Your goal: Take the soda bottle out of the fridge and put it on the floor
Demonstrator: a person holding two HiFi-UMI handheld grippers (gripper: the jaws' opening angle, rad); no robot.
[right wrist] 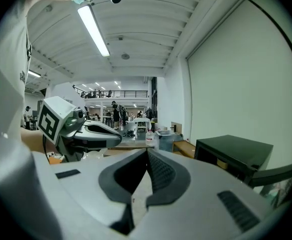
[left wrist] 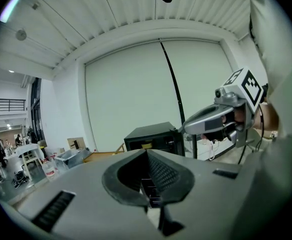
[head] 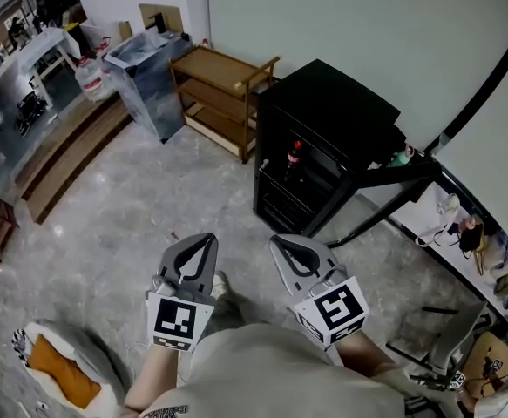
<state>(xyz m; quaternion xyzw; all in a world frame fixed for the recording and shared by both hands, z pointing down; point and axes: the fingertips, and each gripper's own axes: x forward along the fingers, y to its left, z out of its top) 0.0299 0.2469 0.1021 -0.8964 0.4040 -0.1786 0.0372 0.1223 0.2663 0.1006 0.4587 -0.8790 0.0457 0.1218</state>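
The black fridge (head: 328,133) stands on the grey floor ahead of me, against the wall. In its front, on an upper shelf, stands the soda bottle (head: 294,158) with a red cap and label. I cannot tell whether the door is open. My left gripper (head: 207,239) and right gripper (head: 276,240) hover side by side well short of the fridge, both shut and empty. In the left gripper view the shut left gripper (left wrist: 147,152) points at the fridge (left wrist: 152,135). The right gripper view shows the right gripper (right wrist: 147,152) with the fridge (right wrist: 234,151) off to its right.
A wooden shelf cart (head: 224,86) and a plastic-covered bin (head: 150,66) stand left of the fridge. A black table frame (head: 391,184) slants beside the fridge's right side. Wooden steps (head: 66,151) lie far left. A cushion (head: 60,368) sits by my left foot.
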